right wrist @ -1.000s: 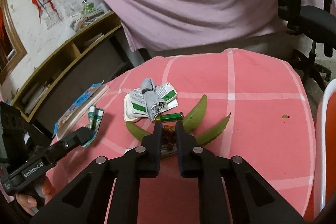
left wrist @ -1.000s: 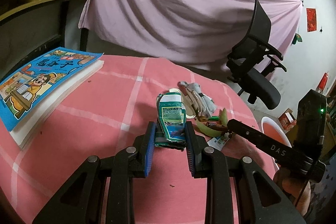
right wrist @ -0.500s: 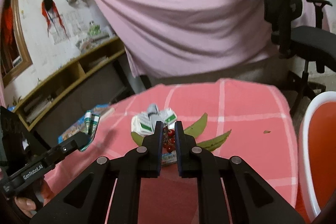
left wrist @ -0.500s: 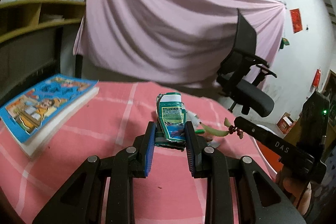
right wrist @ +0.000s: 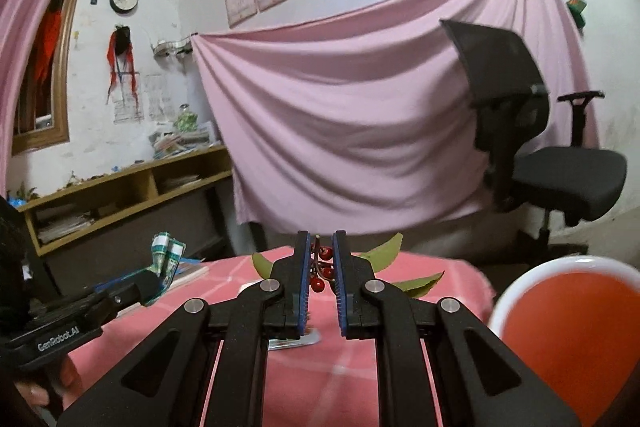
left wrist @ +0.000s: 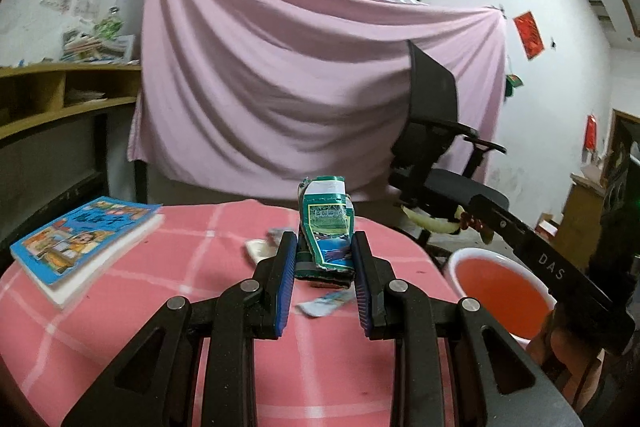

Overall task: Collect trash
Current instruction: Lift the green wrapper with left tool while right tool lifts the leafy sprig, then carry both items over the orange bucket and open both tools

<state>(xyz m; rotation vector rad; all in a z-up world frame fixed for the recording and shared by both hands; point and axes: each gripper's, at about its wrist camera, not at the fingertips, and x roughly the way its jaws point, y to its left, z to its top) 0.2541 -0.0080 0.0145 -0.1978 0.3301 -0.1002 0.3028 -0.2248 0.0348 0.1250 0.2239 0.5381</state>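
Carrying two pieces of trash off the pink checked surface [left wrist: 168, 279] toward the red bin [left wrist: 502, 301] at right. Left gripper [left wrist: 325, 259] jaws clamping a crushed green carton [left wrist: 326, 227], held upright, clear of the cloth. Right gripper [right wrist: 321, 267] jaws pinching a berry sprig with leaves [right wrist: 320, 269]. Judging next: swinging each over the bin's open mouth, then parting jaws. Scraps [left wrist: 324, 305] remaining behind.

crushed green drink carton [left wrist: 326, 227] between the left gripper [left wrist: 325, 269] fingers; blue picture book [left wrist: 82, 239] far left, white-rimmed orange bin [left wrist: 500, 291] right, black office chair [left wrist: 436, 147] behind.
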